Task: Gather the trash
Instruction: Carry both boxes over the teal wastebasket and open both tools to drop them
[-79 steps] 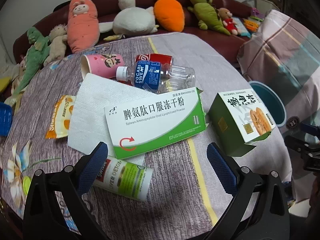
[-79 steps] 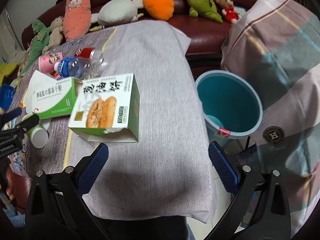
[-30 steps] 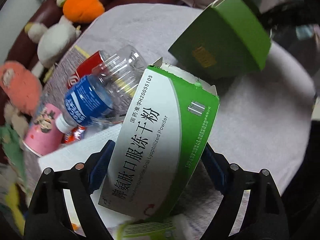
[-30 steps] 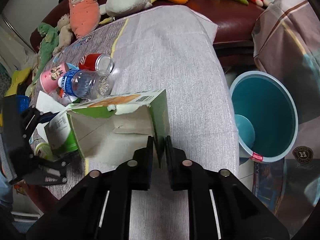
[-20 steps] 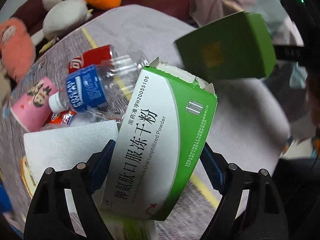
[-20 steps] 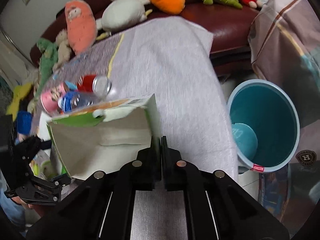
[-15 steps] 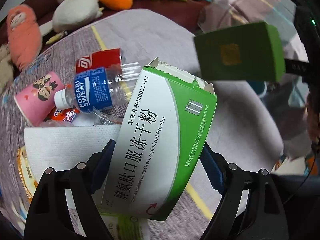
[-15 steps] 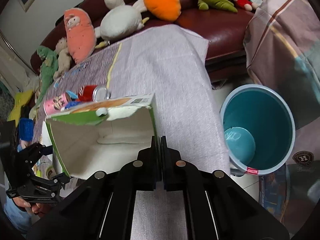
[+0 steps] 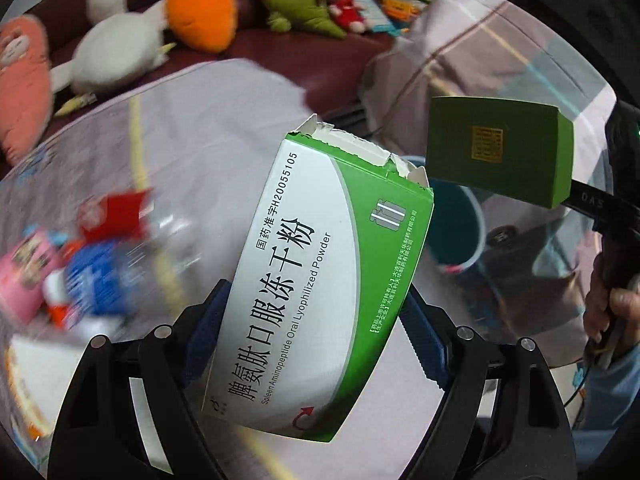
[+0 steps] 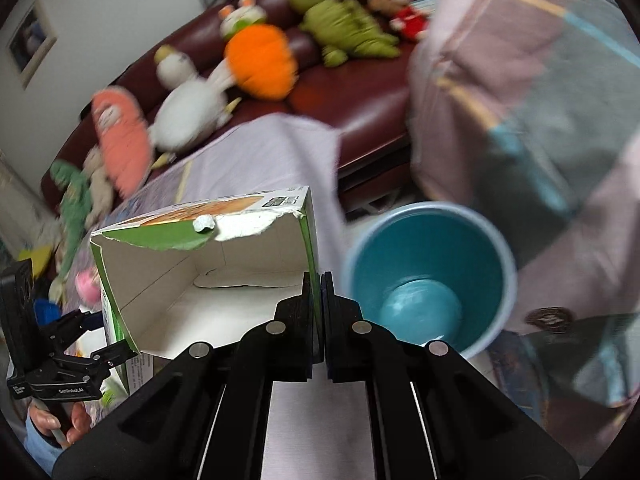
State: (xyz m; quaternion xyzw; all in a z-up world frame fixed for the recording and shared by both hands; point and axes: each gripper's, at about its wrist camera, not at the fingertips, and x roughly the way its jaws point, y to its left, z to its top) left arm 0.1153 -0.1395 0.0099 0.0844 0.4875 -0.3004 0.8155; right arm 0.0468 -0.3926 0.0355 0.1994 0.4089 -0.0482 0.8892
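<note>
My left gripper [image 9: 316, 332] is shut on a white and green medicine box [image 9: 320, 288] and holds it in the air, tilted, above the table's right end. My right gripper [image 10: 317, 300] is shut on the side wall of an open green snack box [image 10: 208, 276], lifted next to the teal trash bin [image 10: 432, 276]. The snack box [image 9: 500, 152] also shows at the right in the left wrist view, above the bin [image 9: 460, 232]. The bin holds a teal lid-like object [image 10: 420, 312] at its bottom.
On the cloth-covered table [image 9: 208, 128] lie a red can [image 9: 116, 216], a blue-labelled bottle [image 9: 100, 280], a pink cup [image 9: 24, 276] and a white tissue [image 9: 24, 364], all blurred. Plush toys sit on the maroon sofa [image 10: 360, 92]. A plaid blanket [image 10: 540, 80] hangs beside the bin.
Both grippers closed on their boxes and lifted them off the table. Both boxes have swung right toward the bin, which now sits just beyond them.
</note>
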